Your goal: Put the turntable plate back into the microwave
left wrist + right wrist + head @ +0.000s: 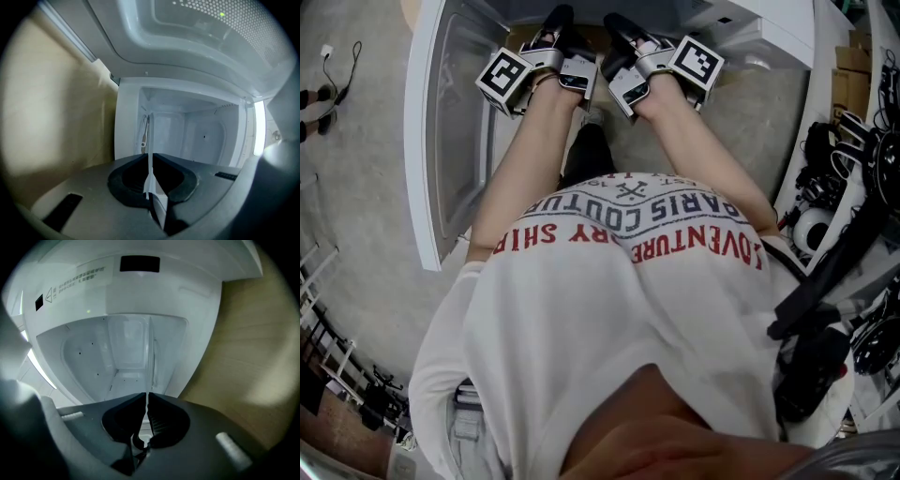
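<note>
The microwave [750,23] stands at the top of the head view, its door [441,131] swung open to the left. Both grippers reach side by side into its mouth. The clear glass turntable plate [149,136] shows edge-on as a thin pale line between the jaws of my left gripper [150,157], which is shut on its rim. That same plate edge [151,371] runs between the jaws of my right gripper [146,397], also shut on it. Beyond both lies the white cavity [197,131] [122,357]. In the head view the left gripper [558,23] and right gripper [619,28] hide the plate.
A pale wooden surface [47,117] [253,333] flanks the microwave. The door's perforated window [211,28] hangs over the left gripper. Cables and black equipment [853,187] crowd the right. A cord [328,56] lies on the concrete floor at far left.
</note>
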`<state>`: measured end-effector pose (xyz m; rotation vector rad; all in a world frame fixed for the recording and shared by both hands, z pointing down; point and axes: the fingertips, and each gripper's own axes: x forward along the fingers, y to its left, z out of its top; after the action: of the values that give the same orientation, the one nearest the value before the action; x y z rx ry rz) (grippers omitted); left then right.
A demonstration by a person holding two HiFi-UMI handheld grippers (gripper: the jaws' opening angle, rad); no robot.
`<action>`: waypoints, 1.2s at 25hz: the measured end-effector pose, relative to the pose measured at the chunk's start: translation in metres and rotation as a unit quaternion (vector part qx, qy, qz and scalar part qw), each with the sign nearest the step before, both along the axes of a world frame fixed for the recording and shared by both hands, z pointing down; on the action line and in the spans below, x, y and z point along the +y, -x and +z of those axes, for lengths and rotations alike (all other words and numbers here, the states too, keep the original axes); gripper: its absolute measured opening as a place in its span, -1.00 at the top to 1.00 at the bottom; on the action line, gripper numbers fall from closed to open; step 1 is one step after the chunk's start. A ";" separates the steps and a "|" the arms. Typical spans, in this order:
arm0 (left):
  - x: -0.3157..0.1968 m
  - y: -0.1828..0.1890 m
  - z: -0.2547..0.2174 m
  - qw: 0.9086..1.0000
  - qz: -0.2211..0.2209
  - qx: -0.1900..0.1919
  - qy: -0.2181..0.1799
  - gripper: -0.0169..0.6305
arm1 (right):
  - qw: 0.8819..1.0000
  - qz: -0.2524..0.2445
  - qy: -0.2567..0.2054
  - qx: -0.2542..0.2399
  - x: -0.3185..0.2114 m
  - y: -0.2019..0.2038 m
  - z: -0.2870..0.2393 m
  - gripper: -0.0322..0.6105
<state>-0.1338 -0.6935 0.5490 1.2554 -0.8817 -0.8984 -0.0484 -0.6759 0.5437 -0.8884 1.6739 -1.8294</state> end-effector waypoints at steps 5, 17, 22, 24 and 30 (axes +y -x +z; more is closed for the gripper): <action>0.002 -0.002 -0.004 1.000 0.008 -0.015 -0.002 0.86 | 1.000 0.008 0.004 -0.010 -0.003 -0.002 0.002 0.86; 0.045 -0.013 -0.032 0.995 0.046 -0.076 -0.053 0.86 | 1.000 -0.008 -0.008 -0.029 0.023 0.002 -0.020 0.90; 0.074 -0.026 -0.027 0.995 0.047 -0.075 -0.052 0.86 | 0.999 -0.018 -0.023 -0.031 0.049 -0.005 -0.027 0.90; 0.073 -0.029 -0.028 0.994 0.051 -0.078 -0.054 0.86 | 0.999 -0.020 -0.028 -0.031 0.050 -0.007 -0.028 0.90; 0.062 -0.037 -0.020 0.992 0.077 -0.091 -0.051 0.93 | 0.999 -0.032 -0.035 -0.017 0.048 -0.007 -0.023 0.90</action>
<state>-0.0969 -0.6318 0.5291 1.4908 -0.8779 -0.7210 -0.0411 -0.6276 0.5207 -0.7776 1.7522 -1.8054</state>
